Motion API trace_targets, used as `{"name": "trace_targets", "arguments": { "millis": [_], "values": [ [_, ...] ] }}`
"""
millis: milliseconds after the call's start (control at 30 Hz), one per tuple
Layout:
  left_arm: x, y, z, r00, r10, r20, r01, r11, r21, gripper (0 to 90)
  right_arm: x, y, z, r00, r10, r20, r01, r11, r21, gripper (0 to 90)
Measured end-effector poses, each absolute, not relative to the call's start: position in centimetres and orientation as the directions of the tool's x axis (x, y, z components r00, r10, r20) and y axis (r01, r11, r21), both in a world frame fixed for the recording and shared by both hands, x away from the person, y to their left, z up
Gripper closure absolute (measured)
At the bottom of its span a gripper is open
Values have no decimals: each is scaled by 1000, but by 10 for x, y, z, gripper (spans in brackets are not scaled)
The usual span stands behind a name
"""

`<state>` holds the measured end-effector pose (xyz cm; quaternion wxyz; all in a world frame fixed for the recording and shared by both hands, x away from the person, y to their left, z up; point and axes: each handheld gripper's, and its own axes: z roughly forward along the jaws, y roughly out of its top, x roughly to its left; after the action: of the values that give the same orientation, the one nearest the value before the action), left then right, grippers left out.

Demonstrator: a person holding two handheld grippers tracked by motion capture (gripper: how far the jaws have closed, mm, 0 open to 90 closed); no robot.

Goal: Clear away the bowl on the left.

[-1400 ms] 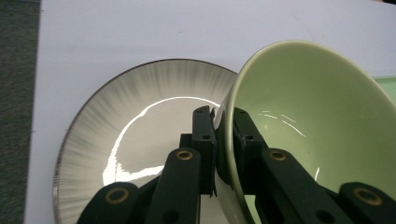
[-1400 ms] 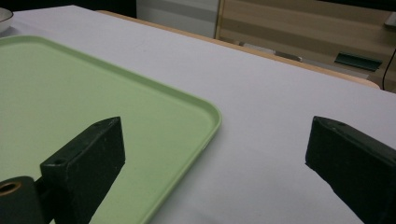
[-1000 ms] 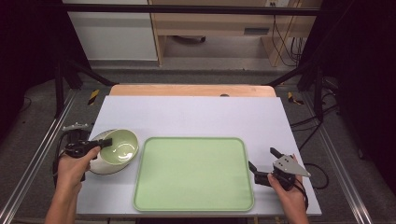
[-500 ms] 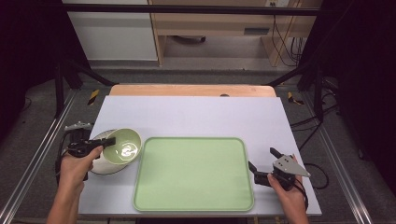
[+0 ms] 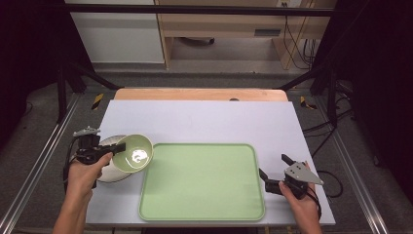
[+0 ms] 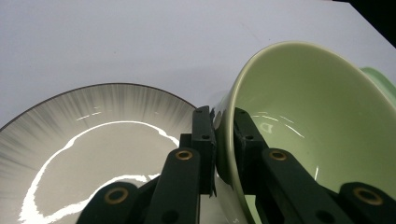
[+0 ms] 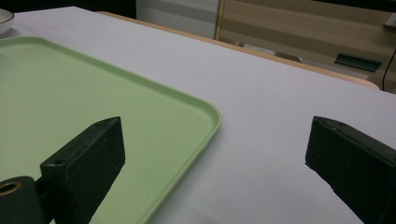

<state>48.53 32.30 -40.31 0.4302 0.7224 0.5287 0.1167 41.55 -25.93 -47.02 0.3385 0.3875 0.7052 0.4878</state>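
A light green bowl [image 5: 132, 153] hangs tilted over a grey plate [image 5: 108, 171] at the table's left. My left gripper [image 5: 117, 146] is shut on the bowl's near rim; in the left gripper view the jaws pinch the bowl [image 6: 308, 121] wall, with the plate [image 6: 88, 144] beneath. A light green tray [image 5: 202, 180] lies flat at the front centre. My right gripper [image 5: 273, 168] rests open by the tray's right edge; the right gripper view looks past its spread jaws at the tray [image 7: 93, 107] corner with nothing between them.
The white table top [image 5: 204, 119] runs back to a wooden strip [image 5: 199, 94]. Black frame legs stand at both back corners, and metal rails run along each side. Cables trail on the floor at the right.
My left gripper has lifted the green bowl off the plate and carried it a little right, tilting it. The right gripper has stayed put.
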Motion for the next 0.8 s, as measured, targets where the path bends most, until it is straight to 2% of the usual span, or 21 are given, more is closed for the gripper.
{"name": "trace_targets", "arguments": {
  "millis": [467,600,800],
  "values": [
    [484,309,-400,446,846,-292,656,-86,750,816,416,-259,-470,-471,876,-99,217,224,950,50],
    [484,304,-398,463,823,-328,656,-70,752,813,416,-259,-470,-471,876,-100,217,226,950,51],
    [484,294,-399,481,821,-307,655,-105,748,814,416,-259,-470,-470,877,-99,218,223,950,51]
  ]
}}
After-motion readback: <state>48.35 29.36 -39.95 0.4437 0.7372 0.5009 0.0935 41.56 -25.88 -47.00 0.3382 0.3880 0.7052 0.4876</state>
